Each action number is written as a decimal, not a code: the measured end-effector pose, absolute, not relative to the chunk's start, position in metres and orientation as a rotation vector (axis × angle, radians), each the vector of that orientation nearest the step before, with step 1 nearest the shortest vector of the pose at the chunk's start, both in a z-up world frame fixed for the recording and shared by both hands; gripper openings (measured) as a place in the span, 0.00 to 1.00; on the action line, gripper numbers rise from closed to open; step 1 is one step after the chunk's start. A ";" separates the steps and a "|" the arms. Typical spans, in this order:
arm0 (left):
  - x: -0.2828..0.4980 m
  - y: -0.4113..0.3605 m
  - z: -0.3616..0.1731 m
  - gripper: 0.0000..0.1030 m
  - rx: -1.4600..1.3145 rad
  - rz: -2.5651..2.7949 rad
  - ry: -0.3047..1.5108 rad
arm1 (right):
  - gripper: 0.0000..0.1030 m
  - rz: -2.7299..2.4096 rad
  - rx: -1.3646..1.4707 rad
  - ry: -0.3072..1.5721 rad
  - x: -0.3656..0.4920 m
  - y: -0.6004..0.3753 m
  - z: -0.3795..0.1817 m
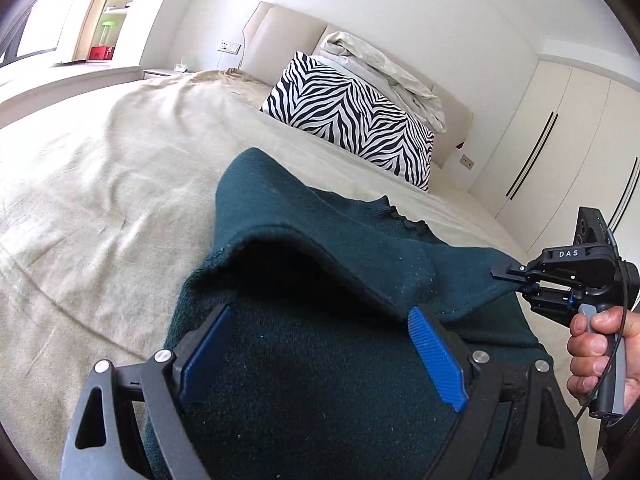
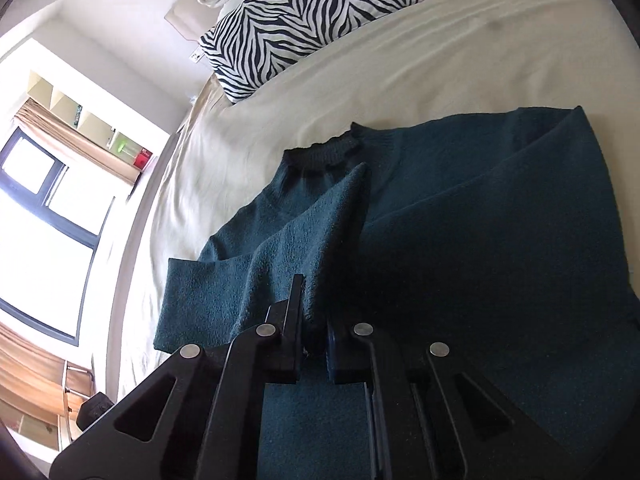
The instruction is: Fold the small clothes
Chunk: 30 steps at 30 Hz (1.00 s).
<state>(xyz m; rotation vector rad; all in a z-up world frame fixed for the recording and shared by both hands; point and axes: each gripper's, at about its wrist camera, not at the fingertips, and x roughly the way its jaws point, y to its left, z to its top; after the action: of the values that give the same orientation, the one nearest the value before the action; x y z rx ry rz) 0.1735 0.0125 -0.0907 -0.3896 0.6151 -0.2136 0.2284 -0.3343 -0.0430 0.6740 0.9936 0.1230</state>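
Observation:
A dark teal knit sweater (image 1: 320, 360) lies on the beige bed (image 1: 100, 184), its collar toward the pillows. My left gripper (image 1: 320, 356) is open, its blue pads (image 1: 436, 356) spread over the sweater's body, with a raised fold of fabric just ahead. My right gripper (image 1: 506, 274) is shut on the sweater's folded-over sleeve or edge, held above the body. In the right wrist view the right gripper (image 2: 314, 320) pinches a ridge of teal fabric (image 2: 320, 232); the collar (image 2: 324, 152) lies beyond.
A zebra-print pillow (image 1: 352, 120) and crumpled cream bedding (image 1: 380, 68) sit by the headboard. White wardrobe doors (image 1: 560, 152) stand at the right, a window (image 2: 48, 200) and shelves on the other side. Bare bedspread (image 2: 440, 60) surrounds the sweater.

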 end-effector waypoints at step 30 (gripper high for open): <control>0.188 0.054 -0.064 0.75 -0.567 -0.189 0.616 | 0.07 0.164 0.817 0.866 0.208 -0.387 -0.120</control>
<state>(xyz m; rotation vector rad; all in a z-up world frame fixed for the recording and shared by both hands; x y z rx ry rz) 0.1883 0.0543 -0.0640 -0.5674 0.6164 -0.1890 0.2077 -0.3870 -0.1203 0.8167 0.8659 0.1636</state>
